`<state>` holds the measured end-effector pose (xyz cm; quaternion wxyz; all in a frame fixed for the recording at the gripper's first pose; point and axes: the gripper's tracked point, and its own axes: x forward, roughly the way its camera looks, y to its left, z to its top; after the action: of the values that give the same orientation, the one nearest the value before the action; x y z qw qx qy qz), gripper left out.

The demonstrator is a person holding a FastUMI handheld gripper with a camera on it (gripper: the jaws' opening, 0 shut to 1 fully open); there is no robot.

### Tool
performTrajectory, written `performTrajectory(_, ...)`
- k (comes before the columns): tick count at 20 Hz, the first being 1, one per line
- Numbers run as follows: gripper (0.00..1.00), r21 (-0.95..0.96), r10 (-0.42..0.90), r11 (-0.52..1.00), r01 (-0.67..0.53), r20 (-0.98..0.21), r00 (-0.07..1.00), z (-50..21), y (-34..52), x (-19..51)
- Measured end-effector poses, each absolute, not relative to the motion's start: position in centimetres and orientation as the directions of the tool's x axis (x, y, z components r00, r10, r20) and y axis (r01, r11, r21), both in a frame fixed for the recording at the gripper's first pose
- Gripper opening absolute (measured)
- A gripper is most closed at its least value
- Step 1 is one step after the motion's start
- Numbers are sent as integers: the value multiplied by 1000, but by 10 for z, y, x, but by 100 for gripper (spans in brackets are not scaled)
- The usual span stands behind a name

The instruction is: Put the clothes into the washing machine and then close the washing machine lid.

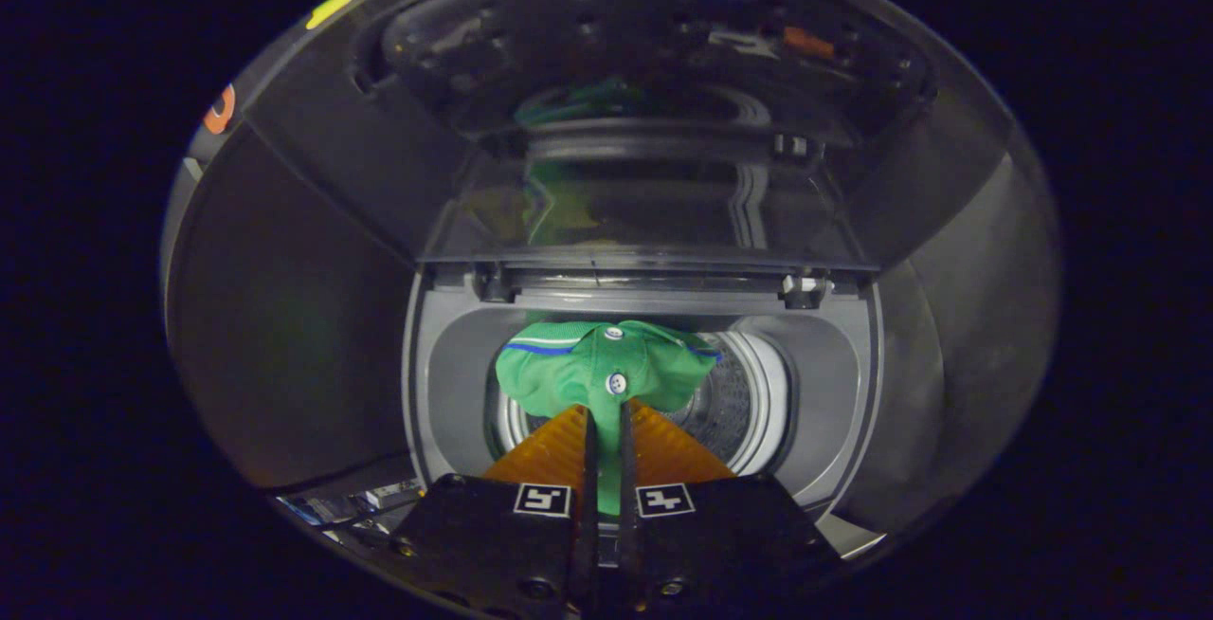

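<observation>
Gripper (605,416) clenched on green shirt (597,369), fingers nearly together with cloth pinched between. Shirt hangs over the open drum (734,402) of the washing machine (445,373). Lid (644,165) stands raised behind, glass reflecting green. Nothing blocks the opening.

The shirt (569,373) is bright green, with a blue-and-white stripe on the collar and white buttons. The washer (853,355) is dark grey; its drum (730,402) is perforated silver, ringed white.
</observation>
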<state>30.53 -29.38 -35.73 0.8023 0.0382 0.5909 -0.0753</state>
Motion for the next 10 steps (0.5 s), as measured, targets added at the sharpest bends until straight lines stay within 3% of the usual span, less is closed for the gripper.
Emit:
performTrajectory(7, 17, -83, -121, 990, 113, -913, 389, -346, -297, 315)
performTrajectory(10, 46, -50, -78, 996, 76, -906, 417, -319, -289, 326)
